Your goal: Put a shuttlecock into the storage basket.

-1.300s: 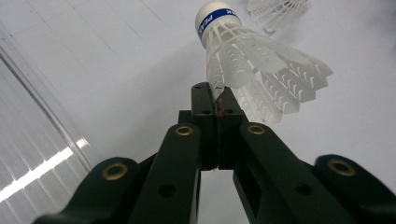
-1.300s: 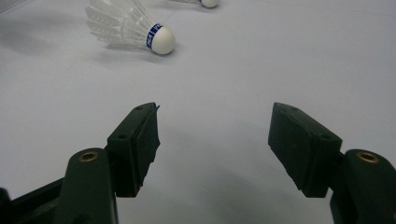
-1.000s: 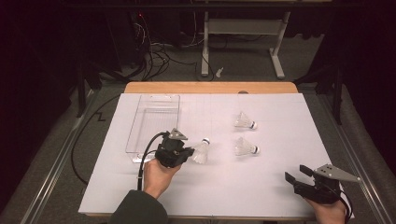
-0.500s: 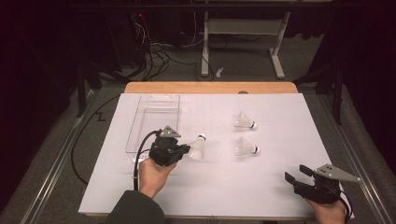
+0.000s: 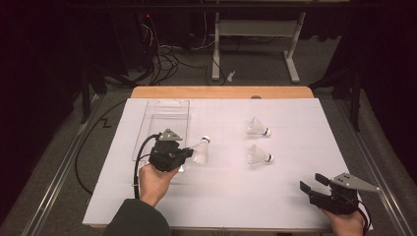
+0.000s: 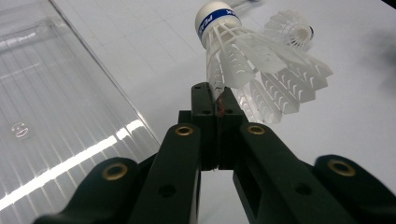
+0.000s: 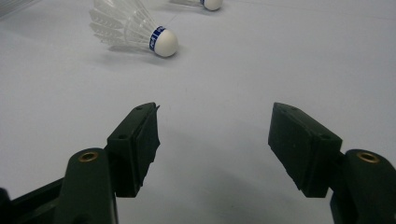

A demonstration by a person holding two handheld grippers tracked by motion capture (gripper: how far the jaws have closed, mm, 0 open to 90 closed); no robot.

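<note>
Since the earlier frames, left gripper [image 5: 188, 153] has carried the shuttlecock up and left, toward the tray; right gripper [image 5: 310, 184] hasn't budged.

Layout, big to small:
- white paper-covered table [image 5: 295, 196], everything sits on it.
- clear ribbed plastic rectangular tray [image 5: 167, 115], far-left, nothing visible inside. Left gripper is right beside its near-right corner.
- left gripper: jaws clenched on the white plastic-skirted shuttlecock with white cork and blue band [image 6: 243, 51]. Grip is thin: only a sliver of skirt edge is pinched at the very jaw tips. Cork points up and away from the jaws, and the shuttle is off the table.
- right gripper: released, jaws wide apart, parked at the near-right edge, nothing between them.
- two more white shuttlecocks lying on their sides right of centre: far one [image 5: 257, 128], near one [image 5: 258, 156], well apart from both grippers.

Step in hand, my read: drop it in the tray. Doing it well:
- keep the squeeze constant; the skirt flexes and could slip out.
- move slow, no wrist flicks, since the cork's weight hangs off a thin pinch.
- clear the tray's near wall before lowering.
- get well inside the rim, go low, then open.
</note>
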